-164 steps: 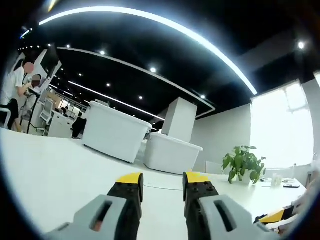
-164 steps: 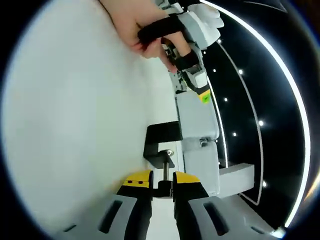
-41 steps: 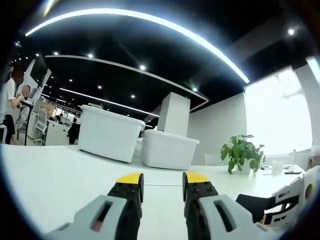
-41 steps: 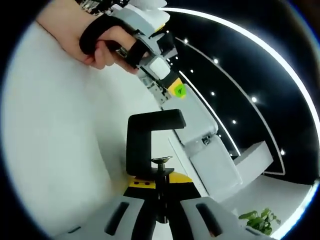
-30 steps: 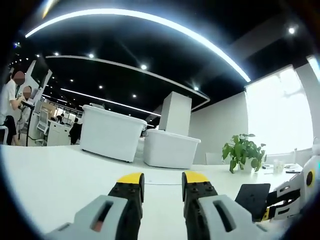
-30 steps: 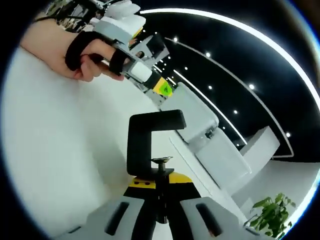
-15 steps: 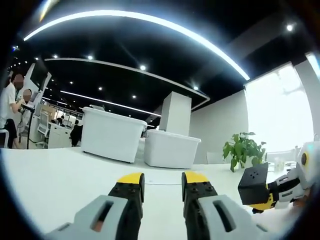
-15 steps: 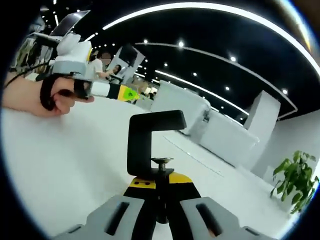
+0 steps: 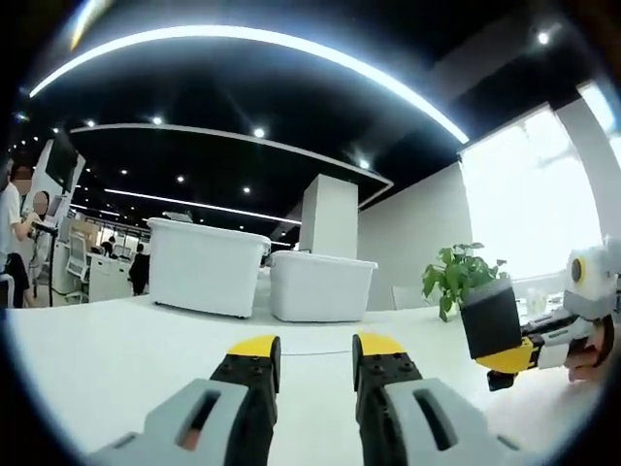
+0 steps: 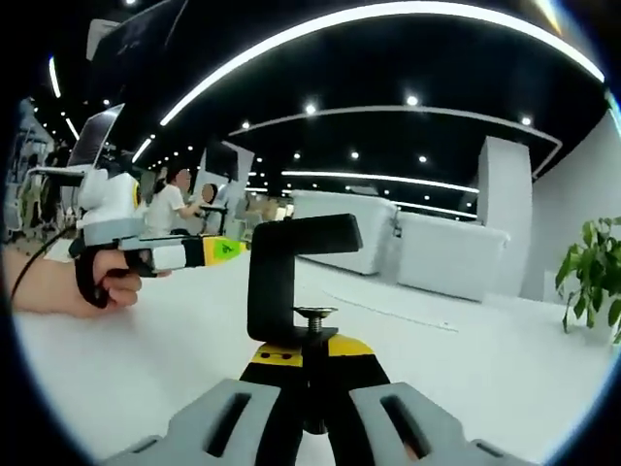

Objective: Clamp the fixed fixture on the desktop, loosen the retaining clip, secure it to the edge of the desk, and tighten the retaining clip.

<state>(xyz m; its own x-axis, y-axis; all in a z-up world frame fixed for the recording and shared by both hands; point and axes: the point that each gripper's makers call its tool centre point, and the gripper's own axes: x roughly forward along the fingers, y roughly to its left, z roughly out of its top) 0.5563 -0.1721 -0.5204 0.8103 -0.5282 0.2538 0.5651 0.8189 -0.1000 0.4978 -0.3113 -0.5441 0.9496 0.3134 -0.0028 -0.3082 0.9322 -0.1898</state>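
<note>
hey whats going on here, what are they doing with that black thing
A person is working with a handheld gripper in each hand over a white desk. The right gripper is shut on a black C-shaped clamp, holding it up off the desk with its screw pointing down between the fingers. The left gripper is open and holds nothing, level above the desk. The clamp is not on a desk edge yet.

The black C-clamp's (image 10: 291,277) screw shaft drops between the closed right tongs (image 10: 309,351) — its lower end is hidden. In the left gripper view the clamp (image 9: 491,319) shows end-on, and a hand (image 9: 588,351) is cut by the edge.
</note>
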